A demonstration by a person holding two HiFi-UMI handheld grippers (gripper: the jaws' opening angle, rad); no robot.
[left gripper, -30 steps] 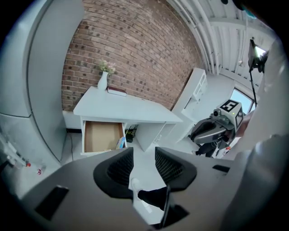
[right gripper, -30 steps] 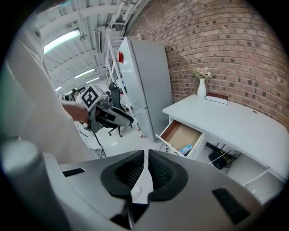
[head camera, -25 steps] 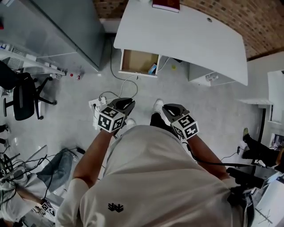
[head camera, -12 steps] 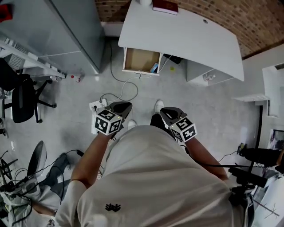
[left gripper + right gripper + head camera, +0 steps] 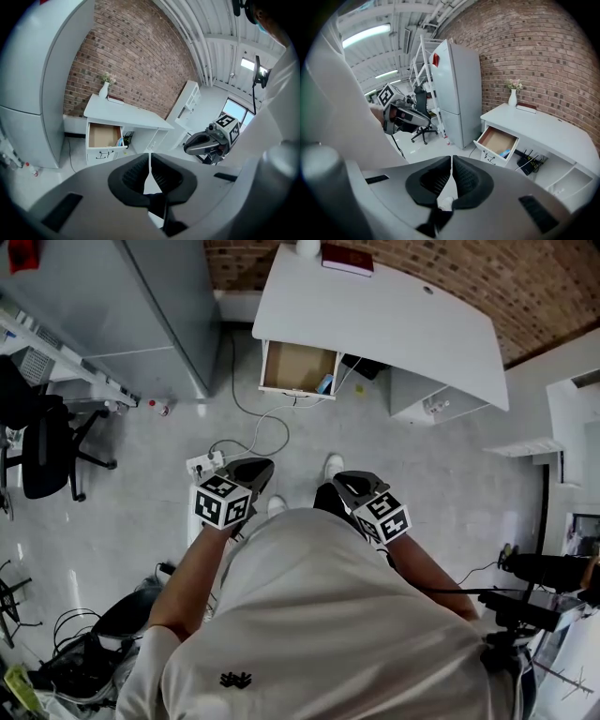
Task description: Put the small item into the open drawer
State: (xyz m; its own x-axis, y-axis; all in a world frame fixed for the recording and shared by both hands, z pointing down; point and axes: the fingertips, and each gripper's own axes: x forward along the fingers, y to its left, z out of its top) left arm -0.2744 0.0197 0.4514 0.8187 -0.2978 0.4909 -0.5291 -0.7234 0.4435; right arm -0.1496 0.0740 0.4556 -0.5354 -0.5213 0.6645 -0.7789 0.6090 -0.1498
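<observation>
A white desk (image 5: 394, 315) stands ahead with its drawer (image 5: 298, 368) pulled open. A small blue item (image 5: 324, 383) lies in the drawer's right corner. The left gripper view shows the same drawer (image 5: 105, 136) and blue item (image 5: 120, 140), and so does the right gripper view, with drawer (image 5: 498, 141) and item (image 5: 505, 153). Both grippers are held low in front of the person's body, well short of the desk. My left gripper (image 5: 255, 465) is shut with nothing between its jaws (image 5: 150, 169). My right gripper (image 5: 345, 480) is also shut and empty (image 5: 452, 174).
A grey fridge (image 5: 141, 306) stands left of the desk, with an office chair (image 5: 42, 442) farther left. A power strip and cables (image 5: 211, 461) lie on the floor ahead of the left gripper. A red book (image 5: 347, 259) and a vase (image 5: 307, 247) rest on the desk.
Both grippers have drifted slightly toward the person's body in the head view. The head camera has shifted, so the floor clutter at lower left looks different.
</observation>
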